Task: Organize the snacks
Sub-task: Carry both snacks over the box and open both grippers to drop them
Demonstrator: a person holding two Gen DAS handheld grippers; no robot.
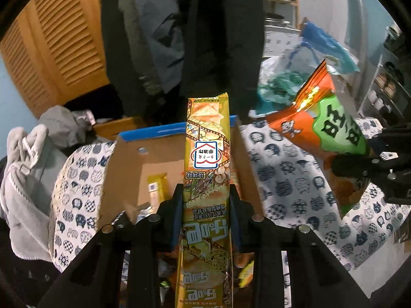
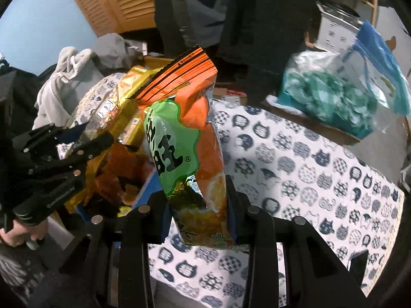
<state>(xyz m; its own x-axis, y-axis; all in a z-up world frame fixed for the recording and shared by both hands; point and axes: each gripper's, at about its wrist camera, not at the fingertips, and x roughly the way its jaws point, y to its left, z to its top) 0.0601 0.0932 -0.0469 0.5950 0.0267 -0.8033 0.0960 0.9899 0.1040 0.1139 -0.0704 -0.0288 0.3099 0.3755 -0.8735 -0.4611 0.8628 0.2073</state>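
We log 2 snacks aloft. Left gripper pinches the yellow chip packet above the cardboard box; right gripper pinches the orange snack bag. Both likely light, crinkly, slippery, crushable; hold sealed edges.

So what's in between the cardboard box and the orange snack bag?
In the left wrist view, only the cat-print cloth lies between the cardboard box and the orange snack bag. Nothing sits on that stretch.
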